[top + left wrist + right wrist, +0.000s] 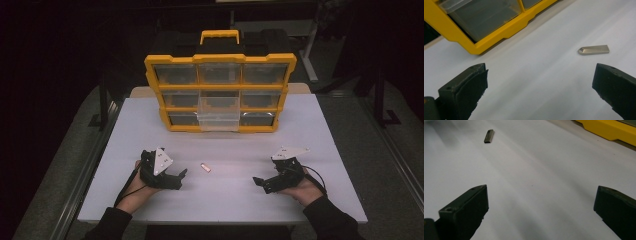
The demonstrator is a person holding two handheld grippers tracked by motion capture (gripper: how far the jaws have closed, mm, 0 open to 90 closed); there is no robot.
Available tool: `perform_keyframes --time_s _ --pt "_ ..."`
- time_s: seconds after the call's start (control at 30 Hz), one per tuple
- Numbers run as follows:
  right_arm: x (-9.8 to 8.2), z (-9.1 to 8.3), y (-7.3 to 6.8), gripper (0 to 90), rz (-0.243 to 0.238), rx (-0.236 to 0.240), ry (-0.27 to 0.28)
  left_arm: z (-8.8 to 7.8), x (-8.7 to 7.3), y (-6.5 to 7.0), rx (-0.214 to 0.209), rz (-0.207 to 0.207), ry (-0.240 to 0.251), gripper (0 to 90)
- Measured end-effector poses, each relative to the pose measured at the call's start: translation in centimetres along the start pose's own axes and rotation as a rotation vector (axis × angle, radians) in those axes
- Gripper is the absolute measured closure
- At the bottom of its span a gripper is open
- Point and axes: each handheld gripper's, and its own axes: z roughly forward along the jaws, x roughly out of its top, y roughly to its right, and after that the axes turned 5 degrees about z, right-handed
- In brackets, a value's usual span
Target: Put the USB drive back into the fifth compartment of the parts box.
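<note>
Lying between both wide-jawed grippers, the metal stick [205,167] has bare table [300,125] around.

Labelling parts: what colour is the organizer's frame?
Yellow; the organizer frame shows best in the high view.

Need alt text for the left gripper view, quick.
A small flat metal piece lies on the white table, ahead and right of centre of the open left gripper. A yellow organizer with clear drawers stands at upper left.
</note>
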Motion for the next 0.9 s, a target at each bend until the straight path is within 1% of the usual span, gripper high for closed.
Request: perform_keyframes --time_s 0.03,0.07,0.13,0.23,0.33,0.37,0.5,0.57,0.67,0.7,0.77,0.9 --pt "0.0 0.0 0.0 0.0 0.0 0.0 0.0 -0.1 0.0 -0.2 -0.017 -0.035 0.006 0.0" --pt "0.0 0.0 0.0 0.0 0.0 0.0 0.0 -0.1 0.0 -0.3 -0.021 -0.044 0.007 0.0" --pt "0.0 0.0 0.0 0.0 0.0 0.001 0.0 -0.2 -0.1 -0.5 -0.039 -0.081 0.014 0.0" --pt "0.0 0.0 0.0 0.0 0.0 0.0 0.001 -0.3 -0.2 -0.9 -0.051 -0.113 0.019 0.0" --pt "0.0 -0.1 0.0 0.0 0.0 0.001 0.001 -0.5 -0.4 -1.3 -0.062 -0.134 0.02 0.0" --pt "0.0 -0.1 0.0 0.0 0.001 0.001 0.001 -0.6 -0.5 -1.4 -0.07 -0.149 0.023 0.0" --pt "0.0 -0.1 0.0 0.0 0.003 0.002 0.001 -1.0 -1.0 -1.7 -0.087 -0.158 0.024 0.0" --pt "0.0 -0.1 0.0 0.0 0.003 0.001 0.001 -1.2 -1.2 -1.8 -0.095 -0.172 0.033 0.0" --pt "0.0 -0.1 0.0 0.0 0.004 0.002 0.002 -1.4 -1.4 -1.9 -0.107 -0.178 0.041 0.0" --pt "0.0 -0.1 0.0 0.0 0.002 0.002 0.002 -1.6 -1.6 -2.1 -0.12 -0.185 0.05 0.0" --pt "0.0 0.0 0.0 0.0 0.003 0.001 0.002 -1.7 -1.7 -2.1 -0.124 -0.182 0.051 0.0" --pt "0.0 -0.1 0.0 0.0 0.005 0.001 0.001 -2.3 -2.5 -2.4 -0.155 -0.18 0.07 0.0"
